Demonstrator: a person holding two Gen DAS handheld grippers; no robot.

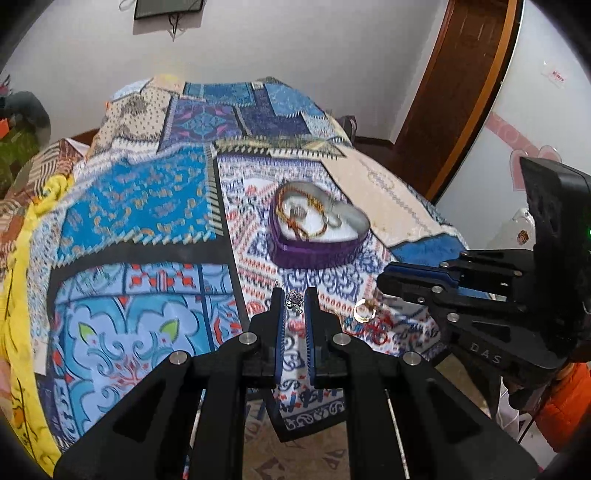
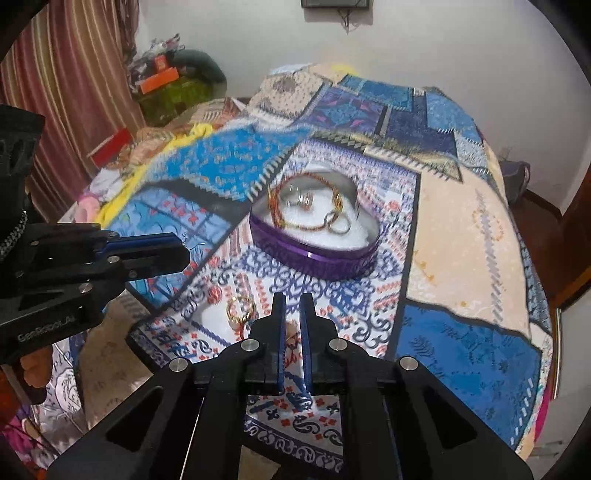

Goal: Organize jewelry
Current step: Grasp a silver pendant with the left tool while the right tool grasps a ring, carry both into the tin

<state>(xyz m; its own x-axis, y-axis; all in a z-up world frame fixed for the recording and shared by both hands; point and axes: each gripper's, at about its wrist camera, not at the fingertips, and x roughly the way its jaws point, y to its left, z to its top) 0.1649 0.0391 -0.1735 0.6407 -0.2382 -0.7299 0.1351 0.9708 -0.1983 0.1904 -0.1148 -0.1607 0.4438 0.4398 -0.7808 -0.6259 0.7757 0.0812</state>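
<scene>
blurred silver trinket (image 1: 294, 301) between left tool (image 1: 295, 295)

box (image 2: 314, 258): purple | bedspread (image 2: 461, 266): blue patchwork | ring (image 2: 240, 308): probably gold

Site was a home bedroom. A bed covered by a blue, white and beige patchwork-print blanket (image 2: 461, 240) filled most of both views. Beyond the bed stood a plain white wall (image 1: 295, 44) with a dark-framed panel (image 1: 168, 9) mounted high, a wire dangling below it. Left of the bed hung a striped red-brown curtain (image 2: 74, 92). Right of the bed stood a brown wooden door frame (image 1: 461, 92).
</scene>
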